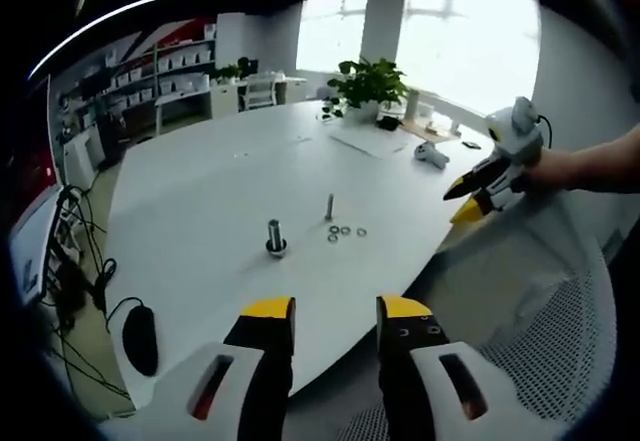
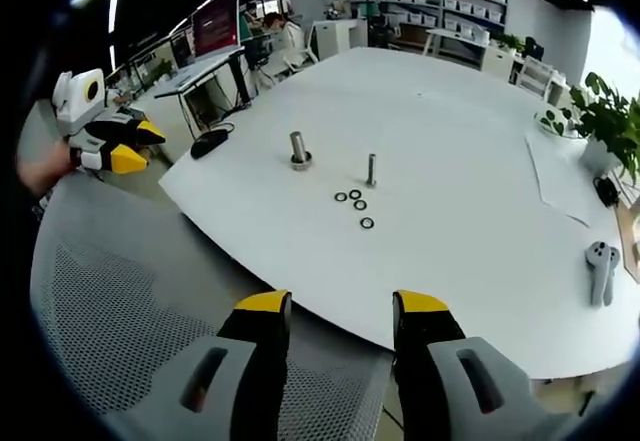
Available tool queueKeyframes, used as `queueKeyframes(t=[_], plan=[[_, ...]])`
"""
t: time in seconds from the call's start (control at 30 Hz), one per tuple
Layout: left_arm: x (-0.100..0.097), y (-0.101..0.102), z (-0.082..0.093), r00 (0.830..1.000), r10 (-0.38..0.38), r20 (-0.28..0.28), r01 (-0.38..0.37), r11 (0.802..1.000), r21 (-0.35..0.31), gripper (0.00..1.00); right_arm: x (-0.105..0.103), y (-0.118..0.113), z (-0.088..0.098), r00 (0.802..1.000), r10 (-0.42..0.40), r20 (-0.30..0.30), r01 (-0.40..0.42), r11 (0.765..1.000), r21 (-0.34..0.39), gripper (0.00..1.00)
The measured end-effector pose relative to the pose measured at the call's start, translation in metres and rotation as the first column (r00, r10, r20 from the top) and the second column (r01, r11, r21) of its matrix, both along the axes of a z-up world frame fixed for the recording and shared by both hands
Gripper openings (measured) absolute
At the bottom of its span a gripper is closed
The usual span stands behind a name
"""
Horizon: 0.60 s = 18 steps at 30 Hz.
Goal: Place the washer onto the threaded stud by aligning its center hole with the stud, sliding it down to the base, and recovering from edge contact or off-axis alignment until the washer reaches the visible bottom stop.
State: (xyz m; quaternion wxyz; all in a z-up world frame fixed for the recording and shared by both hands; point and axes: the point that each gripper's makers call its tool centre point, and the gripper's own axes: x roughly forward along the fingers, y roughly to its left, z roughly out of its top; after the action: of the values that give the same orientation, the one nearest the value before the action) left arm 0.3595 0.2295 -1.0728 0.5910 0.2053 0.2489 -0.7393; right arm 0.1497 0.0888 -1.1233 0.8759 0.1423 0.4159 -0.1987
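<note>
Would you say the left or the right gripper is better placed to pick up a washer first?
Probably the right gripper: its open jaws point toward the washers beside the thin stud. The left gripper, also open, faces them from a similar distance, so the edge is slight.

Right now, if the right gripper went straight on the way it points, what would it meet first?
Likely the near edge of the table. The open right gripper sits above a mesh chair back; beyond the edge lie the washers and thin stud. Depth is unclear.
</note>
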Motion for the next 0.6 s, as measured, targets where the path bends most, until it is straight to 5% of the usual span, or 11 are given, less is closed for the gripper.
queueKeyframes(t=[0.2,0.6], plan=[[0.003,-0.002,0.002,0.999,0.017,-0.045,-0.017,1.0,-0.014,0.32,0.004,0.003,-0.004,1.0,0.021,-0.016,-0.021,1.0,0.003,0.43],[0.006,-0.002,0.002,1.0,0.021,-0.021,-0.022,0.999,-0.023,0.31,0.004,0.004,-0.01,0.996,0.058,-0.062,-0.054,0.996,0.067,0.45]])
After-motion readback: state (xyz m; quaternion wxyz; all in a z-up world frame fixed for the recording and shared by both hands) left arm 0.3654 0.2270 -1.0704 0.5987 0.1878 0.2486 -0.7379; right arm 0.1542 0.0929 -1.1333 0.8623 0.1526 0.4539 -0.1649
